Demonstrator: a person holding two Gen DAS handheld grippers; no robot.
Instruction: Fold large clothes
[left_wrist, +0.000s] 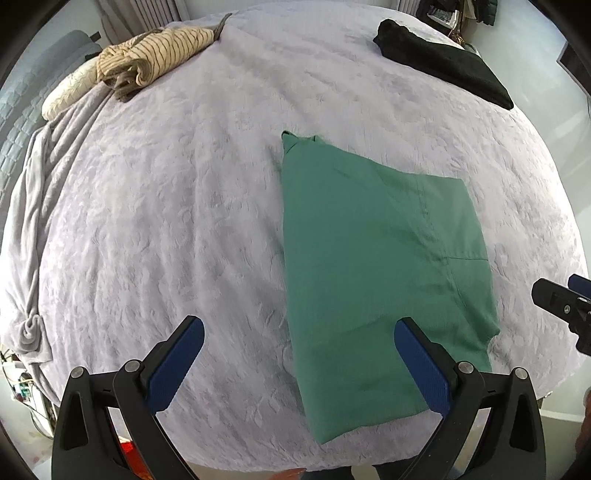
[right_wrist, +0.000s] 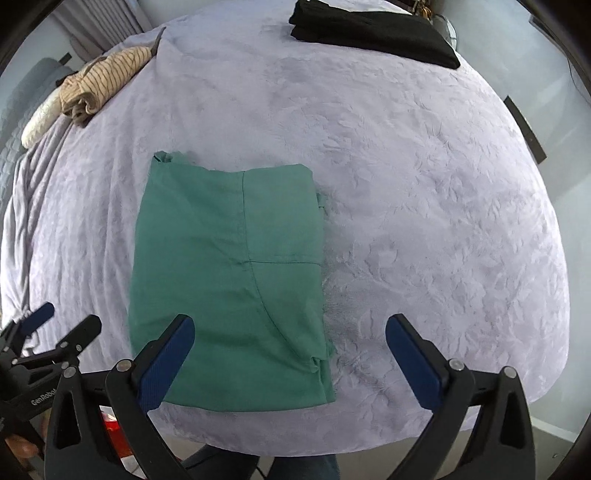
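A green garment (left_wrist: 373, 266) lies folded into a flat rectangle on the lavender bed cover (left_wrist: 184, 206). It also shows in the right wrist view (right_wrist: 229, 280). My left gripper (left_wrist: 299, 328) is open and empty, hovering above the garment's near left edge. My right gripper (right_wrist: 290, 325) is open and empty, above the garment's near right edge. The right gripper shows at the right edge of the left wrist view (left_wrist: 565, 299). The left gripper shows at the lower left of the right wrist view (right_wrist: 48, 332).
A folded black garment (left_wrist: 443, 62) lies at the far right of the bed. A beige striped garment (left_wrist: 155, 55) lies crumpled at the far left beside a cream pillow (left_wrist: 66, 92). The bed's near edge (right_wrist: 295, 439) is just below the grippers.
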